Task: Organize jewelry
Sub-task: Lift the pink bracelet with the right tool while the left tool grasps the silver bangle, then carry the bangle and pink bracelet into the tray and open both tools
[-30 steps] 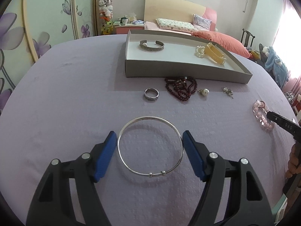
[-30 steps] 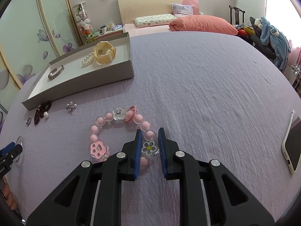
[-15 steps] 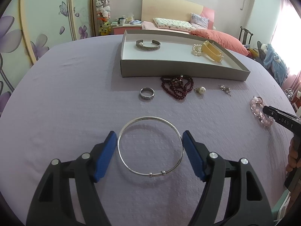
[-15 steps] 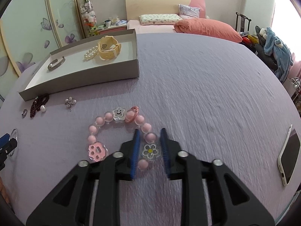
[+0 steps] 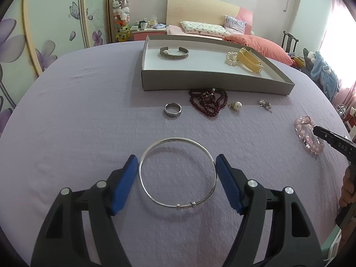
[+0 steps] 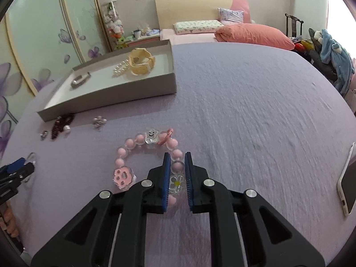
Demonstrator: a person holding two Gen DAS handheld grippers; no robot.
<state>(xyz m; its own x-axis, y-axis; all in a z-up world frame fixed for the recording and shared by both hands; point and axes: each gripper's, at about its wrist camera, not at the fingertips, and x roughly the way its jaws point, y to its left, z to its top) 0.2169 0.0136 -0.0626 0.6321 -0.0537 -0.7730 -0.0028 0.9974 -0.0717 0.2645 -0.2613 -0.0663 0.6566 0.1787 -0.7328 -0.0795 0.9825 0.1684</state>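
A thin silver bangle (image 5: 178, 173) lies on the purple bedspread between the blue pads of my left gripper (image 5: 176, 162), which touch its two sides. My right gripper (image 6: 177, 162) is nearly closed around the bead strand of a pink bead bracelet (image 6: 142, 155), a pink bead and a flower charm between its pads; the bracelet also shows in the left wrist view (image 5: 308, 134). The grey tray (image 5: 213, 81) holds a silver cuff (image 5: 174, 53), a pearl bracelet (image 5: 231, 58) and a yellow band (image 5: 250, 63).
In front of the tray lie a silver ring (image 5: 172, 109), dark red beads (image 5: 208, 102), a pearl earring (image 5: 236, 105) and a small brooch (image 5: 264, 105). A phone (image 6: 346, 182) lies at the right edge of the bed.
The left gripper stays around the bangle and the view has shifted slightly. The right gripper has slid forward along the pink bracelet, its pads now flanking a pink bead.
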